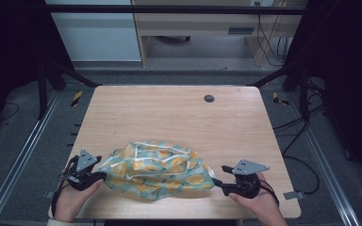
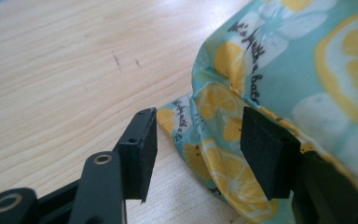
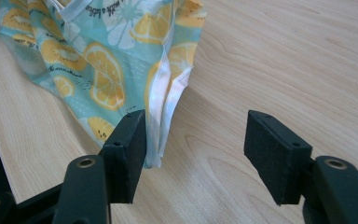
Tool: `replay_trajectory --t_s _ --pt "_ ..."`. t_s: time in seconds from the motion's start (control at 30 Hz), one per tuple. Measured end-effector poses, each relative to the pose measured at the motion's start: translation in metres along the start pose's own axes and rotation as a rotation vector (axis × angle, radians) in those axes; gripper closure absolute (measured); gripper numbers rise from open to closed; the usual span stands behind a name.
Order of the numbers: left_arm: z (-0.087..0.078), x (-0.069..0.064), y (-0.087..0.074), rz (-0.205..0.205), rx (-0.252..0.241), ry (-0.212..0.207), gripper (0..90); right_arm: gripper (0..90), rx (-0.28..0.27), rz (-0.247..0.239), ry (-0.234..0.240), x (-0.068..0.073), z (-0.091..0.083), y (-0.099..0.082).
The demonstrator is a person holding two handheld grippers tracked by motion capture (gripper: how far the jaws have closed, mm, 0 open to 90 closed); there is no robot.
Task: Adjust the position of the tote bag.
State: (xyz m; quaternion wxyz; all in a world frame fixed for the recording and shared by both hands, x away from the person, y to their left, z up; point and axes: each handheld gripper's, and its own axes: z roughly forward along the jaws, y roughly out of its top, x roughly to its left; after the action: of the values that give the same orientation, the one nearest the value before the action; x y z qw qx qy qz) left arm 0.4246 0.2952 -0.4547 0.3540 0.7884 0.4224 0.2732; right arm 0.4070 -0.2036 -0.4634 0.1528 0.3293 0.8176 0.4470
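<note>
A crumpled teal cloth (image 1: 155, 169) printed with lemon slices lies on the near part of the wooden table (image 1: 169, 113). My left gripper (image 1: 101, 175) sits at its left end. In the left gripper view the cloth (image 2: 307, 70) has a folded corner lying between the jaws of that gripper (image 2: 198, 149), which stand apart with neither pad pressing it. My right gripper (image 1: 217, 181) is at the cloth's right end. In the right gripper view the cloth (image 3: 112, 56) has its white-trimmed corner hanging beside the left pad (image 3: 130, 149), with a wide gap to the other pad of this gripper (image 3: 196, 149).
A small dark round grommet (image 1: 209, 98) is set in the table's far right part. Bare wood stretches beyond the cloth to the far edge. Black frame rails and cables run along both sides of the table.
</note>
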Motion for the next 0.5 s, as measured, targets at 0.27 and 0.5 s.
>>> replay_trajectory --t_s 0.27,0.5 --pt "-0.012 0.015 -0.001 -0.074 -0.05 0.048 61.2 41.1 -0.012 0.015 -0.007 -0.002 -0.004 0.0" --pt "-0.03 0.026 0.004 -0.135 -0.151 0.046 66.3 39.8 -0.038 0.037 -0.029 -0.005 -0.012 0.001"
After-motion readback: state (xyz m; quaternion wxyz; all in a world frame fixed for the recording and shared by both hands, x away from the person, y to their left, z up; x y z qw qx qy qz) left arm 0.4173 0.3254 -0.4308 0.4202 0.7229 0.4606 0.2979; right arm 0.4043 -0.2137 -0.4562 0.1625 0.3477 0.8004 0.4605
